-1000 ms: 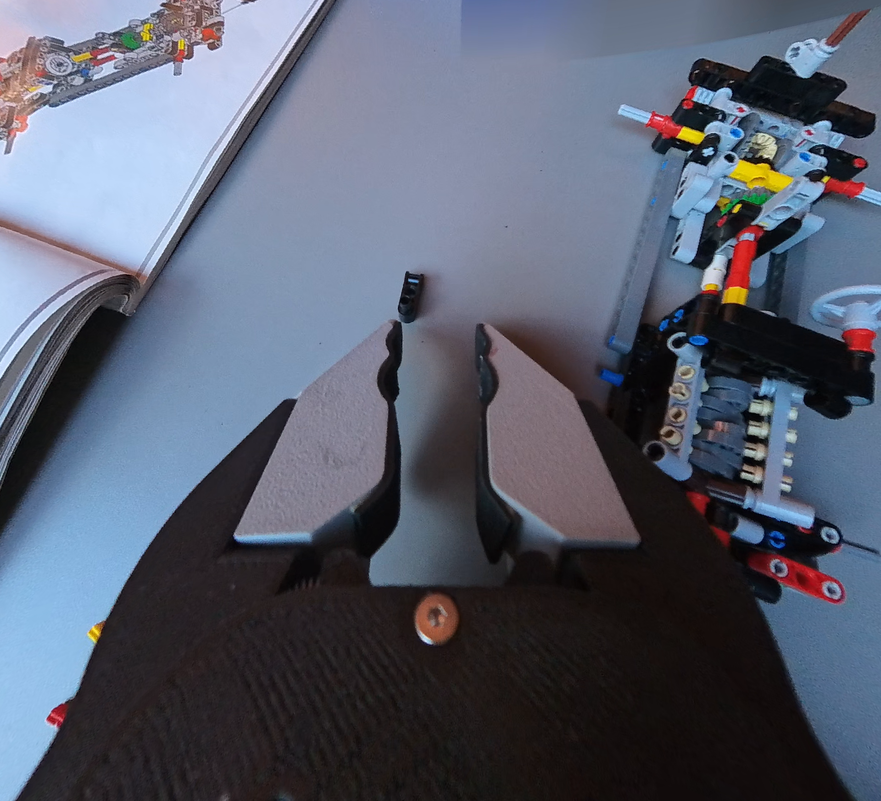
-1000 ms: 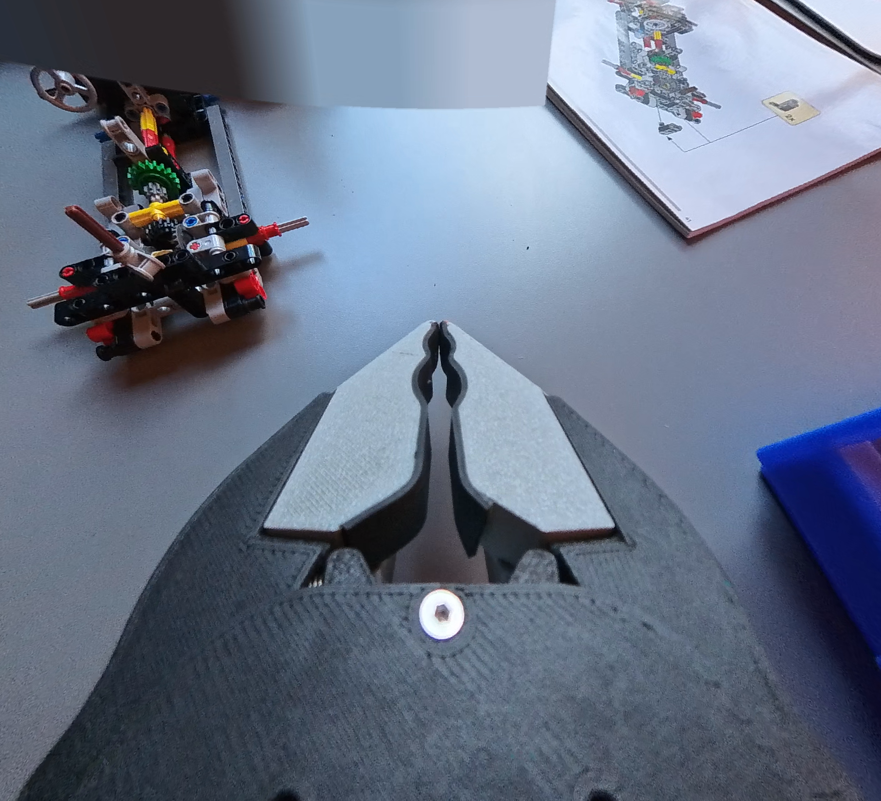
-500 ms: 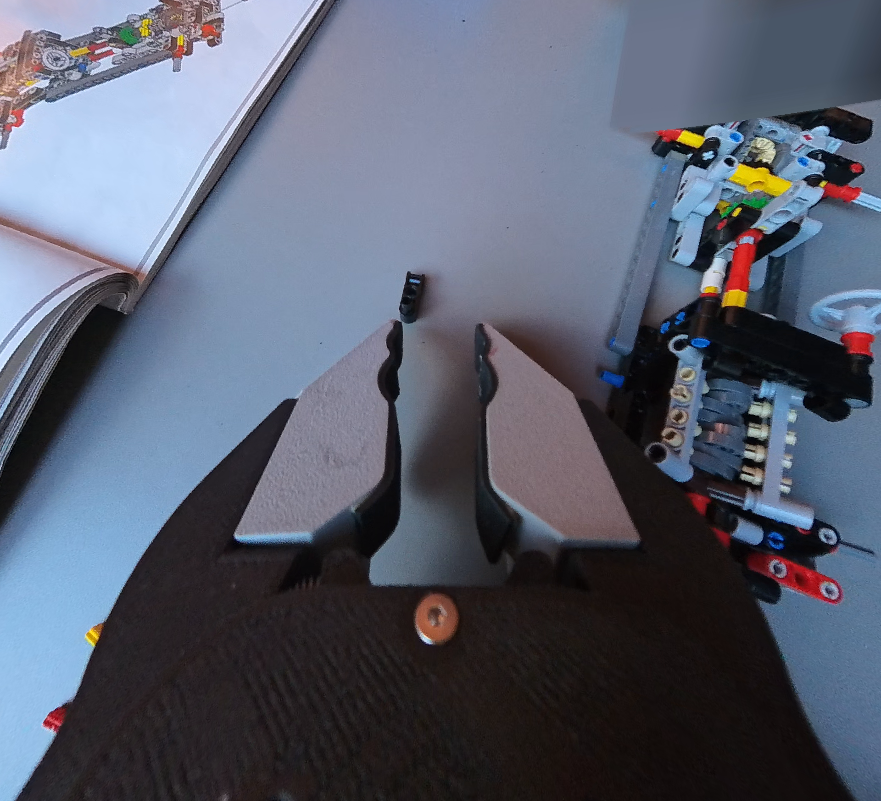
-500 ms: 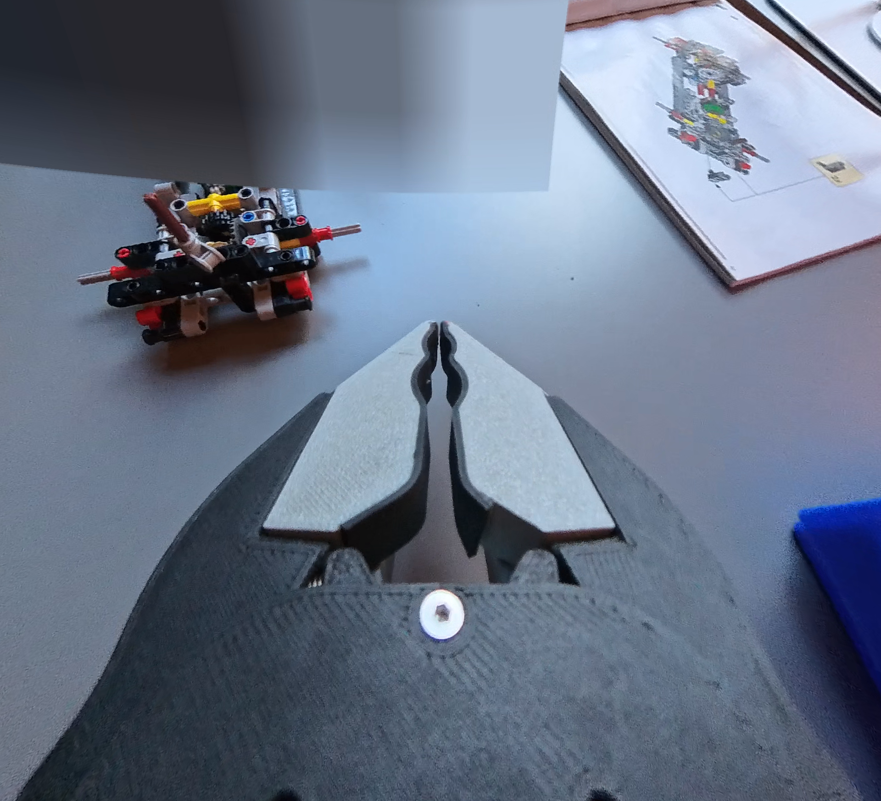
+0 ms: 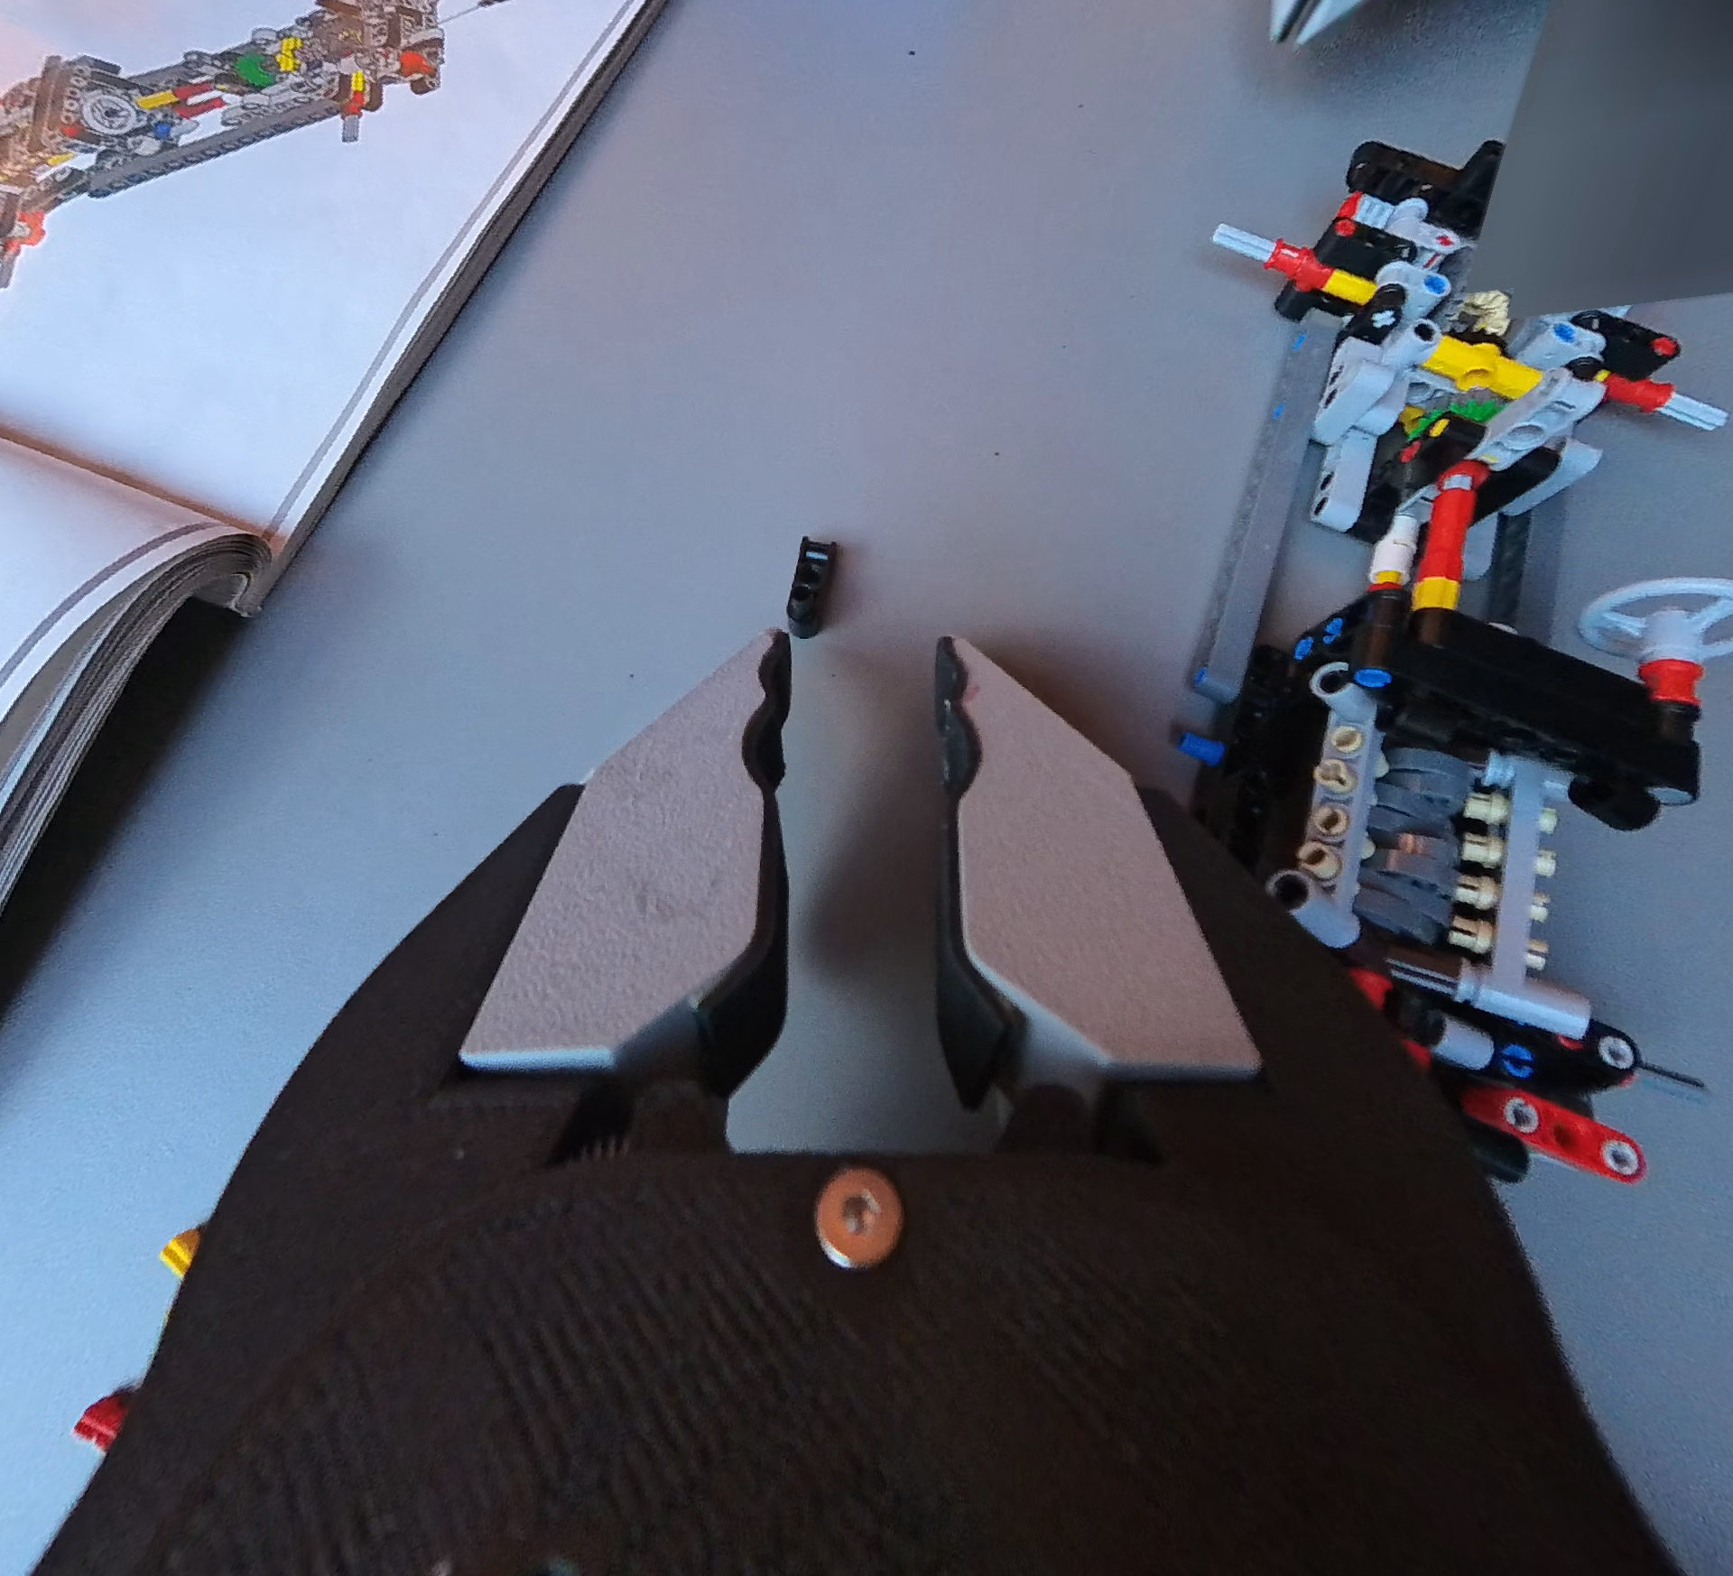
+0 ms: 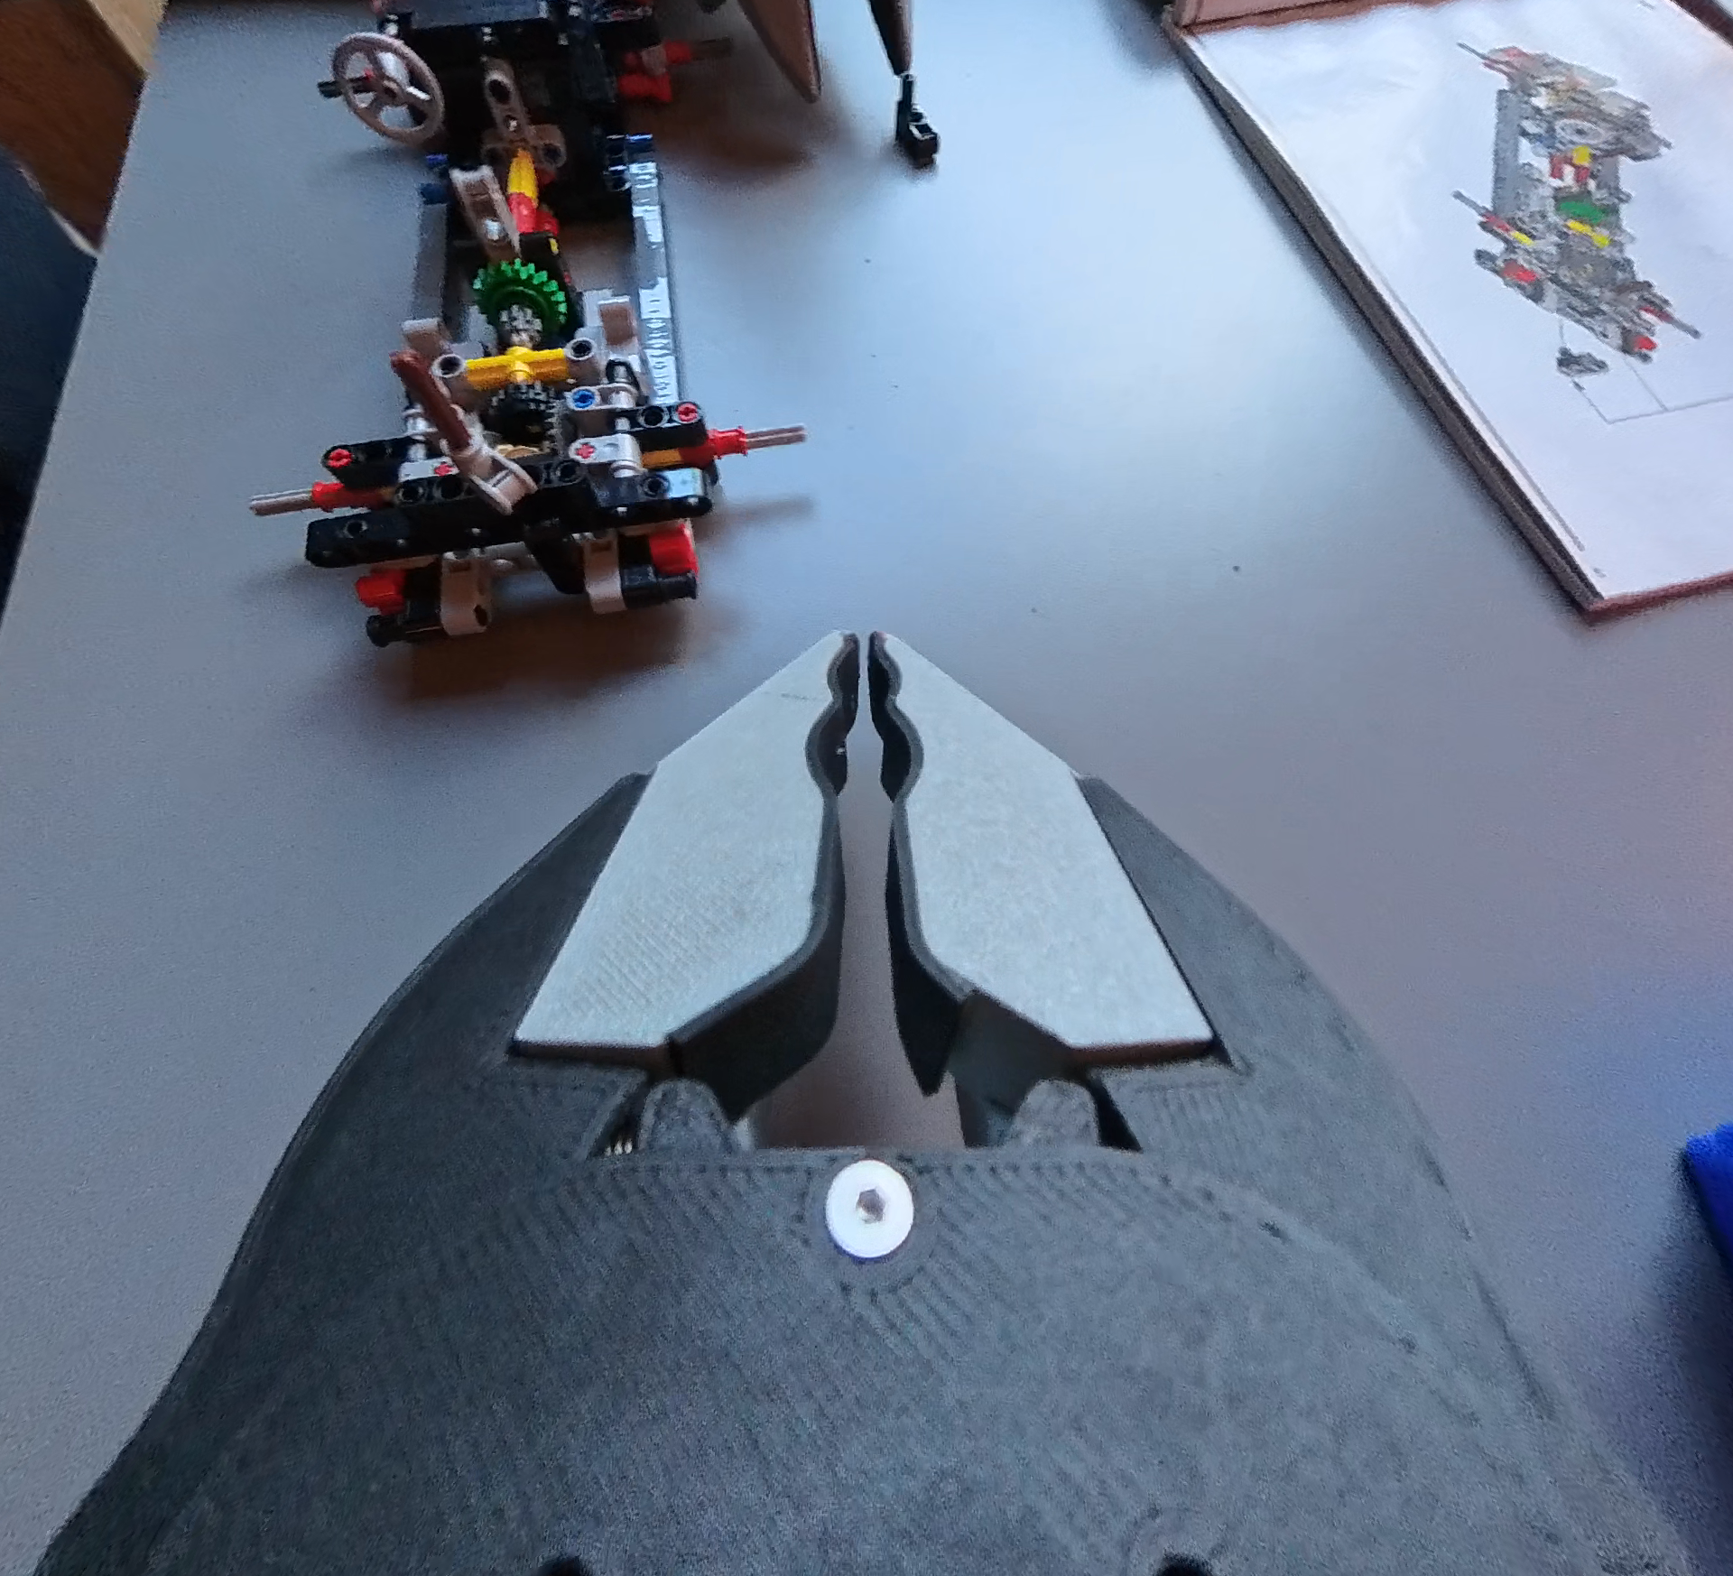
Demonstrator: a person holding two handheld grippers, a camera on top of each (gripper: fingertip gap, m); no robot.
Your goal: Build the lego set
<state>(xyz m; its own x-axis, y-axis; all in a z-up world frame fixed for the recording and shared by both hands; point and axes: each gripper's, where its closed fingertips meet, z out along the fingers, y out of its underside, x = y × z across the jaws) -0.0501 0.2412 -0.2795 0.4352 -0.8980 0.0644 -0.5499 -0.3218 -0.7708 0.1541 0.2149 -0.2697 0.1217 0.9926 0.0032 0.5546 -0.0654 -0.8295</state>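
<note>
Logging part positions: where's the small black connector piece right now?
The small black connector piece lies loose on the grey table, just ahead of the open left claw's left fingertip, between the open instruction booklet and the brick chassis model.

Dim, cool light; soft warm-tinged shadows, wide-angle stretch and slight blur at edges.
</note>
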